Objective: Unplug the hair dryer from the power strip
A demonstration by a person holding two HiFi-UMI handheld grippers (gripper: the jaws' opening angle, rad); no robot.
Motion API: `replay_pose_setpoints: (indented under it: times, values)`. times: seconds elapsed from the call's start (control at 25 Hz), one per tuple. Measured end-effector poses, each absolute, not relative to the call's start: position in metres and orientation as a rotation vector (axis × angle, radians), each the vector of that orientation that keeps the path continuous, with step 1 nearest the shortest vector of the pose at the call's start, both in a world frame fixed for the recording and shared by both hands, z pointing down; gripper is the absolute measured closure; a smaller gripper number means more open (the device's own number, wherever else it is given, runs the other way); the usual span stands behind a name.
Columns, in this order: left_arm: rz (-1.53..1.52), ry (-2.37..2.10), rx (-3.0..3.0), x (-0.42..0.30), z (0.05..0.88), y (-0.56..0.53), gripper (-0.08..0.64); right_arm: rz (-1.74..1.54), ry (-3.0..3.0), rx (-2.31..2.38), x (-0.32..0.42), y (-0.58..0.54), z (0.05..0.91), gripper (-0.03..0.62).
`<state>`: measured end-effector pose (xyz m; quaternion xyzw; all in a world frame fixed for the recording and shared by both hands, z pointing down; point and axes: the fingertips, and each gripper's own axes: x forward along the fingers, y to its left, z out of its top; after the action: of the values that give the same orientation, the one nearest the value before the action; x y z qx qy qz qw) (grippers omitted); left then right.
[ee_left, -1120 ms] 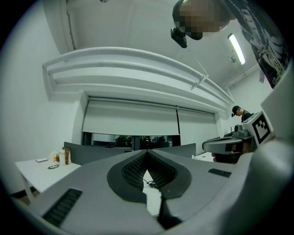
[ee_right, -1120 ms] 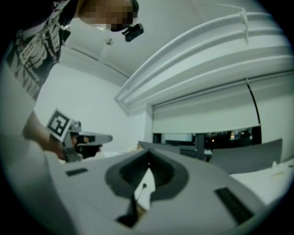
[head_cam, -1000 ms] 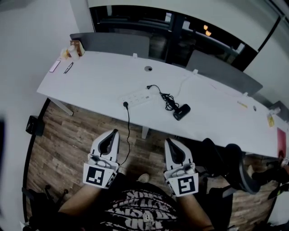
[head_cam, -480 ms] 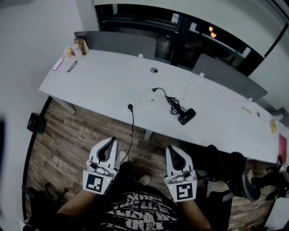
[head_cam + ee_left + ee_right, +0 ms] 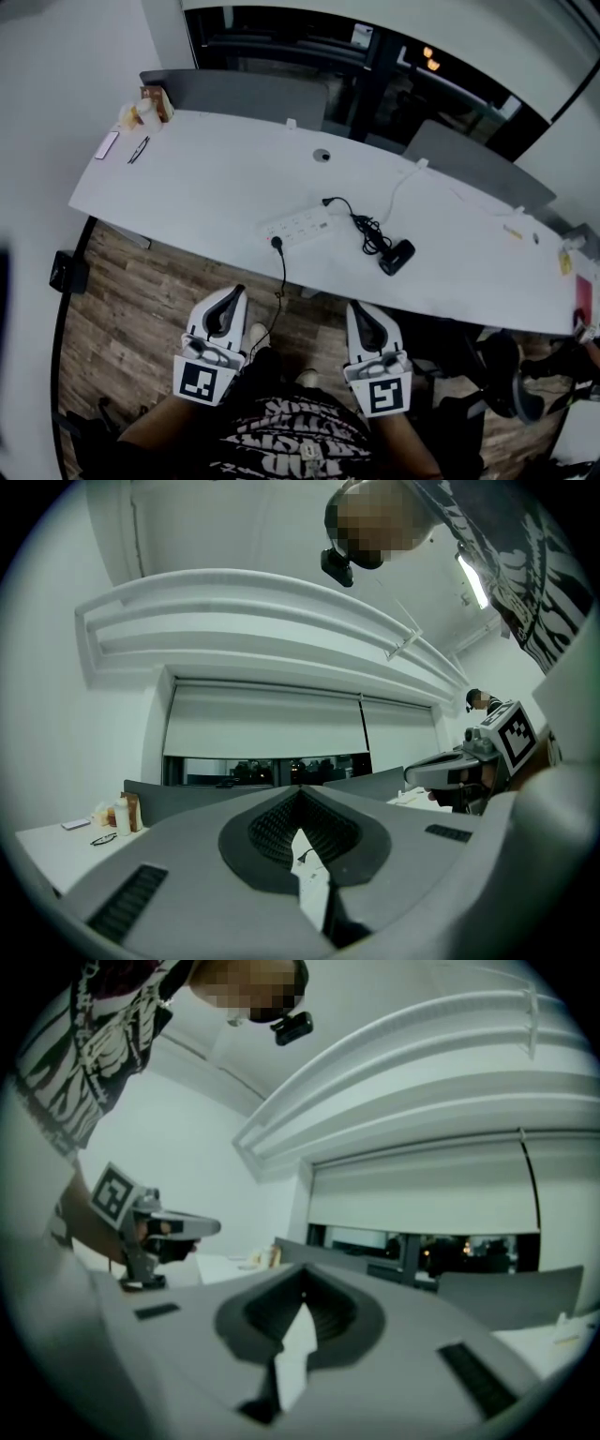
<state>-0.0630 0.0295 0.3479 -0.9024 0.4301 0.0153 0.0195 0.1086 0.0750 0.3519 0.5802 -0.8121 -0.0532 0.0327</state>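
On the white table [image 5: 206, 183] lies a white power strip [image 5: 298, 225]. A black hair dryer [image 5: 397, 256] rests to its right, and its coiled cord [image 5: 368, 228] runs to a black plug [image 5: 327, 202] at the strip's far end. Another black plug [image 5: 277, 243] sits at the strip's near end, its cable dropping over the table edge. My left gripper [image 5: 234, 292] [image 5: 300, 794] and right gripper [image 5: 358, 309] [image 5: 302, 1296] are both shut and empty. They are held side by side over the wooden floor, short of the table edge.
A cup and box [image 5: 145, 105], a pen [image 5: 139, 150] and a white card [image 5: 108, 143] lie at the table's far left. Grey dividers [image 5: 234, 94] line its back edge. A black office chair [image 5: 506, 375] stands at the right, and a black box [image 5: 67, 272] sits on the floor at left.
The table edge and the power strip have come nearer to both grippers. The chair has slid toward the lower right of the view. Both grippers stay shut.
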Motion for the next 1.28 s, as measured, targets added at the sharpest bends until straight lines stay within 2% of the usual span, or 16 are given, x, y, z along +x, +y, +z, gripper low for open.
replay_pose_setpoints:
  times: [0.64, 1.28]
  values:
    - [0.155, 1.209, -2.937, -0.088, 0.356, -0.071, 0.532, -0.188, -2.382, 1.825, 0.054, -0.008, 0.344, 0.563]
    - [0.065, 1.233, -2.983, -0.045, 0.38, -0.101, 0.532, -0.061, -2.396, 1.818, 0.1, -0.04, 0.37, 0.563]
